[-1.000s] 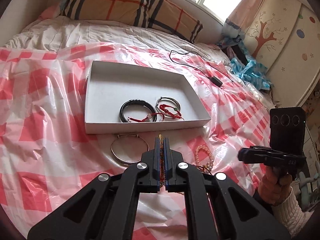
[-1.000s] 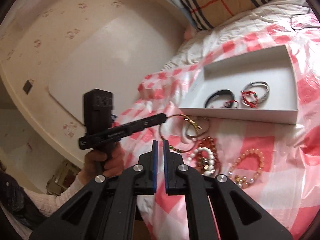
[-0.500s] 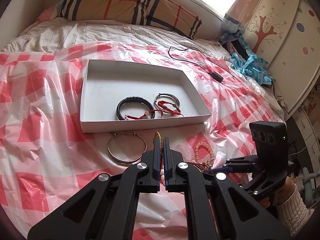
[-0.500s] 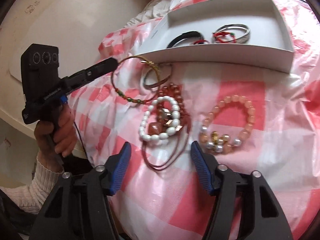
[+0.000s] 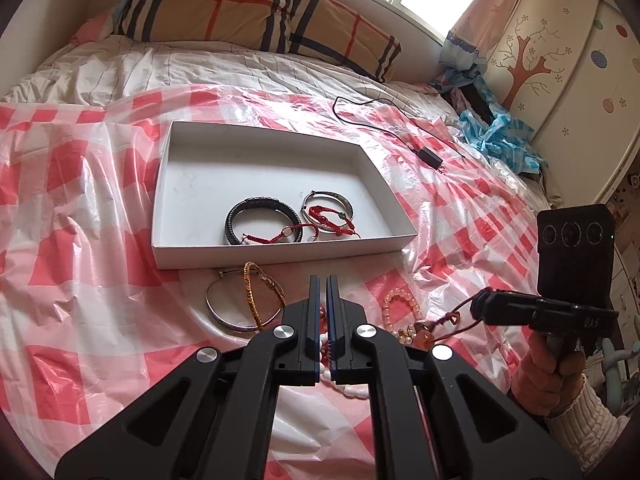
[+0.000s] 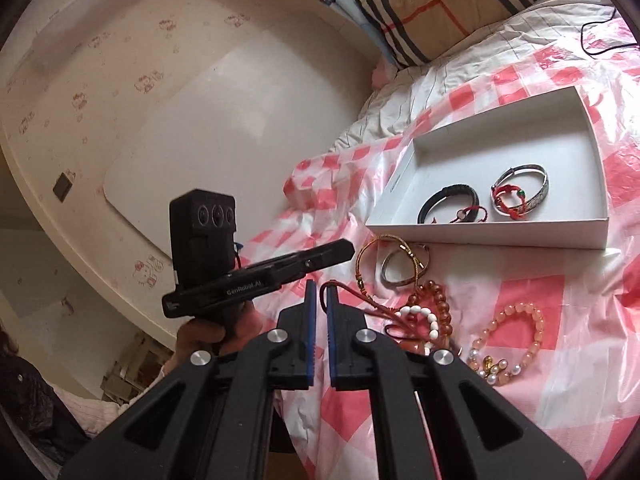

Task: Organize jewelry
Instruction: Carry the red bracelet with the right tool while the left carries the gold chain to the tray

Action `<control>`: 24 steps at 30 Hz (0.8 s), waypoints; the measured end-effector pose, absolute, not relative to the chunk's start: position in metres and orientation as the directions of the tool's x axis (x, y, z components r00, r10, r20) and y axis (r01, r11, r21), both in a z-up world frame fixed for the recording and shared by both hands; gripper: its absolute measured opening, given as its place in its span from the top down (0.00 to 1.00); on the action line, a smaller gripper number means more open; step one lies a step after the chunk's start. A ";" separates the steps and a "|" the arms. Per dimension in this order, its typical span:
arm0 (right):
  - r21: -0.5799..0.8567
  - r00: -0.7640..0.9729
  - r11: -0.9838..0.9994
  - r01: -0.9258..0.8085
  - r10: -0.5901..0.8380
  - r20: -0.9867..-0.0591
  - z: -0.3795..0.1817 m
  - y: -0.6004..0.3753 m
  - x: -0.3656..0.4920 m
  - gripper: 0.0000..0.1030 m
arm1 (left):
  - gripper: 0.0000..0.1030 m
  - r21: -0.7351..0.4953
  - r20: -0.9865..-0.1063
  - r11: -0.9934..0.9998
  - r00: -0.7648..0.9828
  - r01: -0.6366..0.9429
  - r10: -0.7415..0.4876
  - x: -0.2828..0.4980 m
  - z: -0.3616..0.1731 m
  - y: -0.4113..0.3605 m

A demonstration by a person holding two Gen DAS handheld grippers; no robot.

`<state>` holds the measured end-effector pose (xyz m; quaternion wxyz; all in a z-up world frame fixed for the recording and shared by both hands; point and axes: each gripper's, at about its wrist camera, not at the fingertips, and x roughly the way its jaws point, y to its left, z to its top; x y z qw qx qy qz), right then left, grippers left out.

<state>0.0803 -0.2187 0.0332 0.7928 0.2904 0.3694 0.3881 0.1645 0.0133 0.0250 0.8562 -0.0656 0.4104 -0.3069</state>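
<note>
Holding: right gripper [image 5: 480, 307] jaws clamp red cord [image 5: 456, 318] | cord trails to pile | left gripper [image 6: 344, 249] jaws closed, empty

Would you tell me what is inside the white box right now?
The white box holds a black bracelet, a silver bangle and red cord bracelets lying across both. Its near wall hides a strip of the floor.

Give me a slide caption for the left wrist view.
Right gripper lifts a red cord from loose bracelets; white box holds four bracelets.
</note>
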 end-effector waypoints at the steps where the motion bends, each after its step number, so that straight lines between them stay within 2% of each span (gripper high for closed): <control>1: 0.747 0.432 0.534 -0.397 0.826 -0.362 0.033 -0.220 0.080 0.94 | 0.97 -0.365 -0.662 0.803 0.475 0.472 -0.580 0.164 0.025 0.013; 11: 0.742 0.438 0.550 -0.384 0.816 -0.378 0.036 -0.226 0.084 0.94 | 0.97 -0.380 -0.656 0.808 0.484 0.451 -0.578 0.169 0.026 0.025; 18: 0.741 0.443 0.557 -0.376 0.810 -0.384 0.034 -0.229 0.084 0.94 | 0.96 -0.368 -0.695 0.832 0.472 0.415 -0.543 0.175 0.016 0.031; 20: 0.742 0.444 0.556 -0.373 0.810 -0.384 0.035 -0.231 0.084 0.94 | 0.91 -0.381 -0.696 0.833 0.468 0.402 -0.544 0.178 0.014 0.033; 21: 0.743 0.445 0.556 -0.372 0.810 -0.382 0.035 -0.231 0.084 0.94 | 0.78 -0.375 -0.700 0.838 0.472 0.396 -0.536 0.178 0.013 0.033; 22: 0.744 0.446 0.556 -0.372 0.809 -0.382 0.035 -0.232 0.084 0.94 | 0.59 -0.365 -0.707 0.846 0.476 0.388 -0.523 0.178 0.011 0.033; 24: 0.744 0.447 0.556 -0.370 0.809 -0.382 0.034 -0.233 0.085 0.94 | 0.48 -0.344 -0.717 0.864 0.490 0.369 -0.495 0.178 0.008 0.031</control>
